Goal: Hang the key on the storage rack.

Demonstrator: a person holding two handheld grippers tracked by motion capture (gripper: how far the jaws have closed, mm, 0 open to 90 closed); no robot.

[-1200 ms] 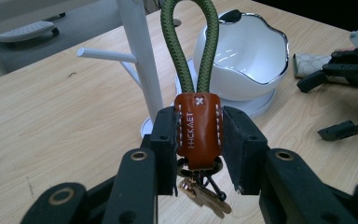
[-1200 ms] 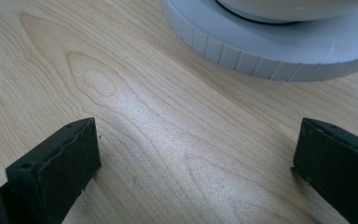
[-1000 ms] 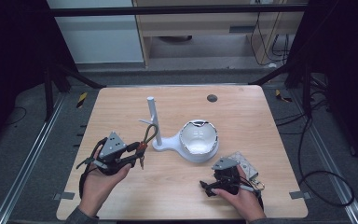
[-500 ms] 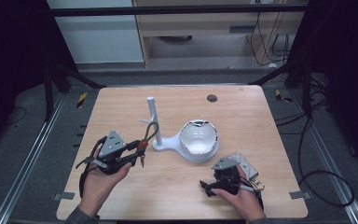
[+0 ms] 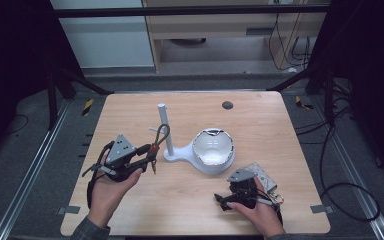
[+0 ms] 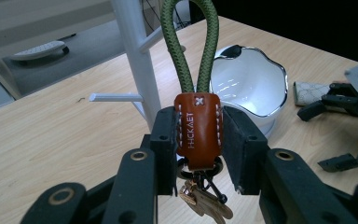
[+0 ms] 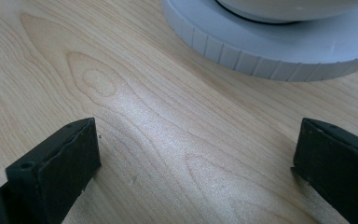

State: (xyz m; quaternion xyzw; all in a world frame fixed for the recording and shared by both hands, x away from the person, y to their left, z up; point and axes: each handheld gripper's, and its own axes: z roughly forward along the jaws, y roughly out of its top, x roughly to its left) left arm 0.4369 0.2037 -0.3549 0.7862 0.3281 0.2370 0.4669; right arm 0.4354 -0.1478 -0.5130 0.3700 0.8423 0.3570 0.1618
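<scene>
One wooden table (image 5: 190, 210): left gripper (image 6: 199, 140) pinches keychain (image 6: 198, 130), right gripper (image 7: 196, 172) spread.

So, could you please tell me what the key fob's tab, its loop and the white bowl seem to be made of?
The tab looks like smooth brown leather: white stitching along its edges and a stamped word. The loop seems to be woven green cord, with a visible braided texture. The white bowl looks like glazed ceramic, glossy with bright reflections and a dark line round its wavy rim, though coated metal cannot be ruled out.
</scene>
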